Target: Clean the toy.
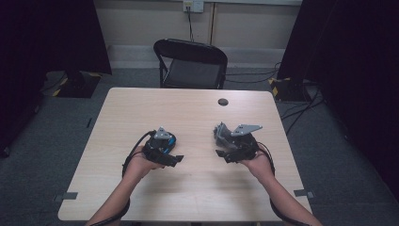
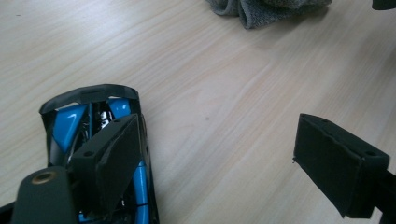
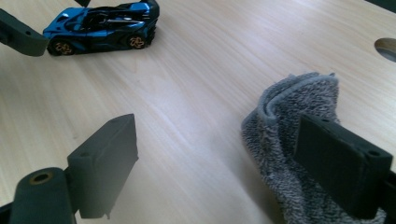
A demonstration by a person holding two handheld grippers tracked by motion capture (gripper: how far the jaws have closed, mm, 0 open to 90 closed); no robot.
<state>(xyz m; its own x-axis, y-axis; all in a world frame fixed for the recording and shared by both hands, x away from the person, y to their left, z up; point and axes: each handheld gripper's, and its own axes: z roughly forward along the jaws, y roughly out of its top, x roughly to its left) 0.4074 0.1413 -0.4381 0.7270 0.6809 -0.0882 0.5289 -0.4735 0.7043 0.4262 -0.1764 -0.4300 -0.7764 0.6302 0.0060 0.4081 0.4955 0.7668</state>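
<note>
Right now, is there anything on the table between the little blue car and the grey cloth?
No. Between the blue toy car and the grey cloth lies only bare wooden table, as the right gripper view shows.

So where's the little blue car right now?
The blue toy car sits on the wooden table, left of middle in the high view, right by the left gripper, with the grey cloth farther right.

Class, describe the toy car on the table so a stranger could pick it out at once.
On the wooden table, look by the left gripper. The toy car lies there: glossy blue and black with gold wheels, unlike the soft grey cloth by the right gripper.
</note>
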